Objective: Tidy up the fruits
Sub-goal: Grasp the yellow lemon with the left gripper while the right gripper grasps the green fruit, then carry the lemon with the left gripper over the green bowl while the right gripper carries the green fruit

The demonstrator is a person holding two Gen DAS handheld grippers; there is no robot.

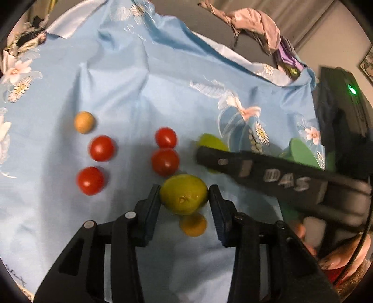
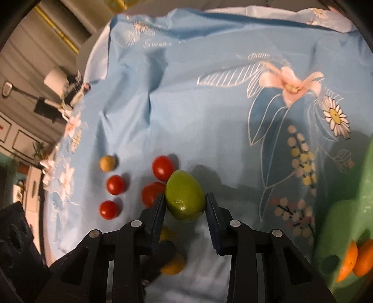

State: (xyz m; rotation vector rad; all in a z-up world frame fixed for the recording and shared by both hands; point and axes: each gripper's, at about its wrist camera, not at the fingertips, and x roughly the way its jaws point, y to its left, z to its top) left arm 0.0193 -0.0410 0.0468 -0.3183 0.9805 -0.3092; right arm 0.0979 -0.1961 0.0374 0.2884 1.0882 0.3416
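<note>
In the left wrist view my left gripper (image 1: 184, 187) is shut on a yellow-green lime (image 1: 184, 199), a pad pressing each side. Just below it an orange fruit (image 1: 193, 225) lies on the blue cloth (image 1: 139, 93). In the right wrist view my right gripper (image 2: 184, 197) is shut on a greener lime (image 2: 184, 186), which touches a red tomato (image 2: 151, 194). Several red cherry tomatoes (image 1: 101, 148) and a tan ball-shaped fruit (image 1: 84, 122) lie to the left. The right gripper's black finger (image 1: 233, 163) crosses the left wrist view from the right, partly hiding its lime (image 1: 211, 141).
A green bowl (image 2: 345, 209) at the right edge holds orange fruits (image 2: 356, 258). The flowered blue cloth is wrinkled and ends at the far edge (image 2: 233, 14). The left gripper's body (image 2: 14, 244) fills the lower left of the right wrist view. A hand (image 1: 338, 258) shows at lower right.
</note>
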